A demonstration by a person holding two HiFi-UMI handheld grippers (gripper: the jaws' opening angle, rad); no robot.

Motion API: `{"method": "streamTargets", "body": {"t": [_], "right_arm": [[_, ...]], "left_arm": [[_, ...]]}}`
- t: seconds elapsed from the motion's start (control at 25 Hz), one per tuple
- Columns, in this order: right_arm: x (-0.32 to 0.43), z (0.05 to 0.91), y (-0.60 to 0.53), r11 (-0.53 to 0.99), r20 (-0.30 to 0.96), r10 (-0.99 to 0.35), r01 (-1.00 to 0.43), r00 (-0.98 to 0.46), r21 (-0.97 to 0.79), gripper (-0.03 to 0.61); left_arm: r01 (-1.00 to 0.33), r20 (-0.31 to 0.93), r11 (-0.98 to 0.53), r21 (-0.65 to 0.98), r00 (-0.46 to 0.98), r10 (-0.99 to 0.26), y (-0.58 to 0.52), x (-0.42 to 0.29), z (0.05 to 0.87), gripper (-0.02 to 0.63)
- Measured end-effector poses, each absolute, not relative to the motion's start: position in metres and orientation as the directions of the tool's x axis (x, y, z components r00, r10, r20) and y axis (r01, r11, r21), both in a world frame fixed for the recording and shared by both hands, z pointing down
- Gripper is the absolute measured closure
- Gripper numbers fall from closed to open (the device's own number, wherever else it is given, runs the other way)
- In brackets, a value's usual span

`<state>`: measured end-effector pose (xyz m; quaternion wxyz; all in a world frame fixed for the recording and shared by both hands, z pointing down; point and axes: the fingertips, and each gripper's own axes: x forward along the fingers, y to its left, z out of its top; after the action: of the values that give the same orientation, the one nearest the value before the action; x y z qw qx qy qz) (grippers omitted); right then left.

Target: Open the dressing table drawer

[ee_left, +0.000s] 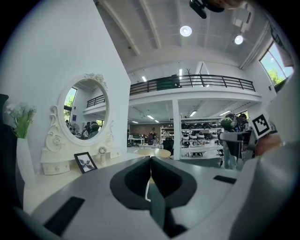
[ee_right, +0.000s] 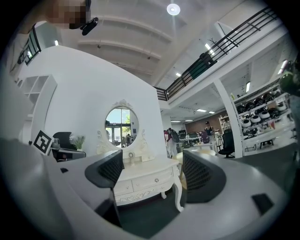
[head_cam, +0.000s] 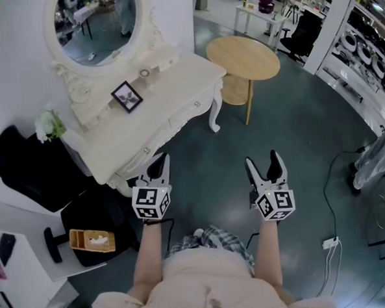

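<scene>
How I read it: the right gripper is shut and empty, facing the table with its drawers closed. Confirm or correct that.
One thing is wrong: the right gripper is open, not shut. The right gripper view shows its jaws wide apart. The rest holds: it is empty and faces the table, whose drawers are closed.

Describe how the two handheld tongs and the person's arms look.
Both the left tongs and right tongs have black, pointed jaws with textured inner faces on a pale grey body. Each carries a white cube printed with black square markers. The forearms are bare of sleeves; the person wears a pale beige top.
</scene>
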<state>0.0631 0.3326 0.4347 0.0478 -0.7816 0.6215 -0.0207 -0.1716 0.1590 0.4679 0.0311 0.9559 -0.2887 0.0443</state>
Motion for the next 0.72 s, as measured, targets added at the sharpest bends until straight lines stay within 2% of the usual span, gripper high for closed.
{"method": "streamTargets", "body": {"t": [0.72], "right_arm": [[0.092, 0.452, 0.278, -0.205, 0.001, -0.979, -0.973, 0.206, -0.109, 0.183]], "left_arm": [[-0.557, 0.136, -0.830, 0.021, 0.824, -0.550, 0.109, -0.140, 0.484, 0.586]]}}
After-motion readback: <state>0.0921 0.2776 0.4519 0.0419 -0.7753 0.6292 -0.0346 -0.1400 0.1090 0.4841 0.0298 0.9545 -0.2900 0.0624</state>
